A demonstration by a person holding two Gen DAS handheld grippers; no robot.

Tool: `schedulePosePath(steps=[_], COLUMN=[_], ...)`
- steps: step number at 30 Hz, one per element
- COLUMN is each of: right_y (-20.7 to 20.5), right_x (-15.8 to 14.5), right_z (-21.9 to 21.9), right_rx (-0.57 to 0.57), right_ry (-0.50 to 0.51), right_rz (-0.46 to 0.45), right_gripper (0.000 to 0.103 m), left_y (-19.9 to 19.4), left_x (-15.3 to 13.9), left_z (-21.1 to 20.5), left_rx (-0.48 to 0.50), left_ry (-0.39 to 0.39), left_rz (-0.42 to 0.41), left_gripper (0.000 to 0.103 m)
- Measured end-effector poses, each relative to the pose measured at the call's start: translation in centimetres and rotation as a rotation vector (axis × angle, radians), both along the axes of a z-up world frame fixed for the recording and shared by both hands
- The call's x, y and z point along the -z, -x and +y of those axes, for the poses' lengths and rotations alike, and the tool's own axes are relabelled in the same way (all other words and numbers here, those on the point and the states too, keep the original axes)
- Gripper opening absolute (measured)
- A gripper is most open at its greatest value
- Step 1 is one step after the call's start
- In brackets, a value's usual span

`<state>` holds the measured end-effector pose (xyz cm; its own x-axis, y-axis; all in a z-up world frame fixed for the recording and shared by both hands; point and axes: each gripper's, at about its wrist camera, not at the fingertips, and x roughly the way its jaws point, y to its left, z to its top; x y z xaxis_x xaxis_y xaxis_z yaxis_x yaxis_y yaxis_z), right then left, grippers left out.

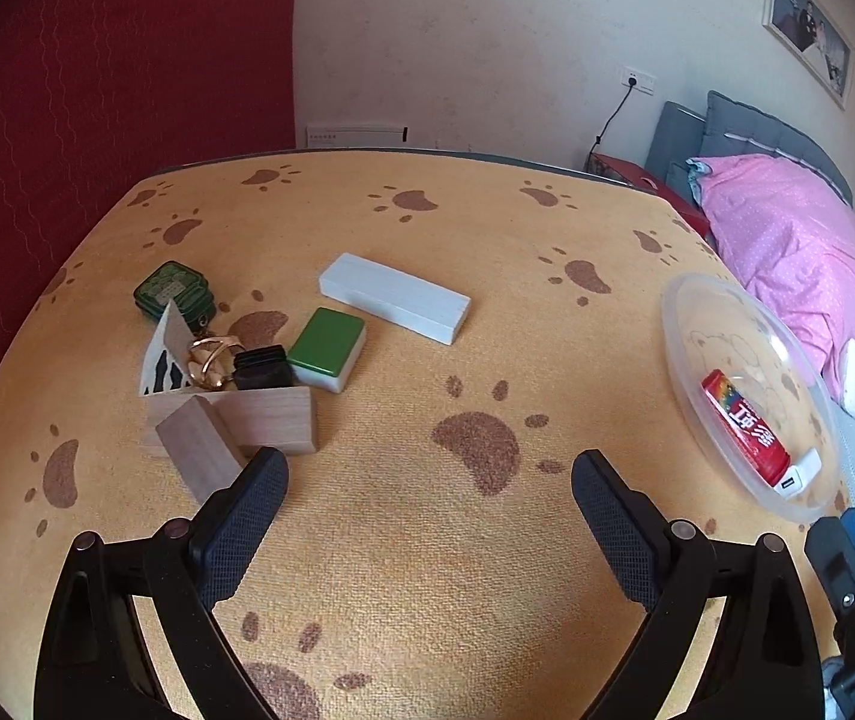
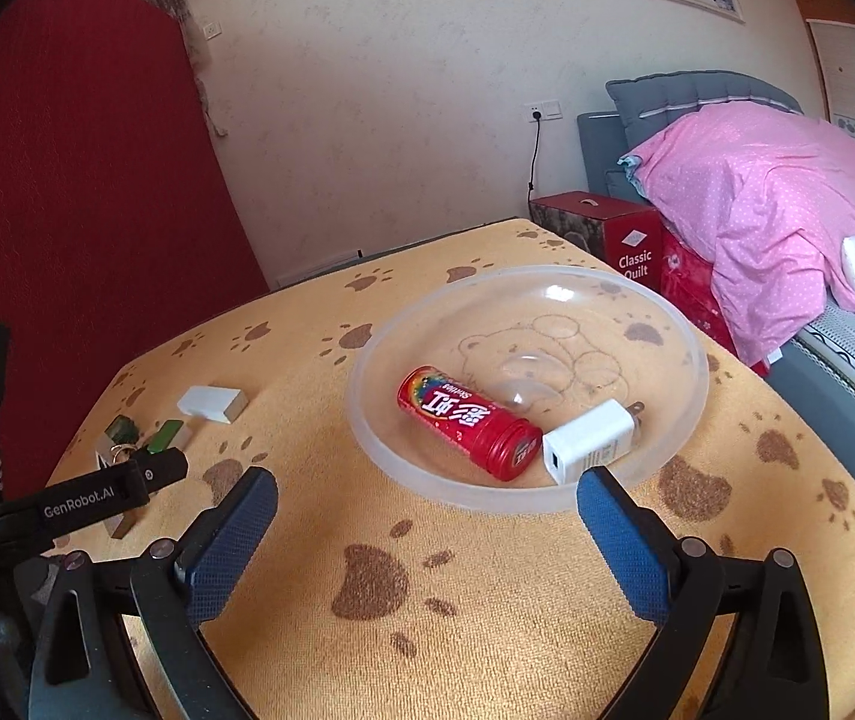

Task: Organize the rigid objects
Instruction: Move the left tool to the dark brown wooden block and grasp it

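Keyring (image 1: 210,360) legible left view only, both tools agape

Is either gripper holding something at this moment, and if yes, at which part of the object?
Nothing is held. The left gripper and the right gripper are both open, with only the paw-print cloth between their fingers.

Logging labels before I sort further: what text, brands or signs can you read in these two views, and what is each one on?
"Classic Quilt": red box beside the bed.
"GenRobot.AI": black bar of the left gripper's rig, seen from the right wrist.
"Skittles", small, beside large white Chinese characters I can't make out: red candy tube in the clear bowl.
White charger: faint print, too small.
Green tin: embossed pattern, unreadable.
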<state>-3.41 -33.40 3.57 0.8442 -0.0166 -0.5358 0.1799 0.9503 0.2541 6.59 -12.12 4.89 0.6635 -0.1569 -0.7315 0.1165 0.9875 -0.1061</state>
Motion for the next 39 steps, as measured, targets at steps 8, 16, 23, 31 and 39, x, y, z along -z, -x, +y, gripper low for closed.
schedulePosePath(steps=[8, 16, 23, 31, 39], right_y=[-0.5, -0.8, -1.4, -1.9, -2.6], right_x=[0.2, 0.4, 0.5, 0.7, 1.1], right_z=[1.0, 2.7, 3.9, 5.7, 6.9], right_rx=[-0.038, -0.081, -0.112, -0.163, -0.197], right_ry=[-0.005, 0.024, 0.039, 0.06, 0.066], right_rz=[0.036, 0.06, 0.088, 0.115, 0.147], right_gripper=[0.102, 0.102, 0.102, 0.102, 0.102], left_y=[-0.6, -1.1, -1.5, -1.6, -1.8], left_x=[0.6, 1.1, 1.8, 2.5, 2.7], left_z=[2.9, 5.0, 7.2, 10.0, 11.7], left_rx=[-0.064, -0.111, -0.155, -0.202, -0.226], left_ry=[0.006, -0.006, -0.026, -0.013, -0.012], left_rz=[0.01, 0.012, 0.014, 0.03, 0.03], left_gripper=[0.096, 0.096, 0.096, 0.096, 0.096])
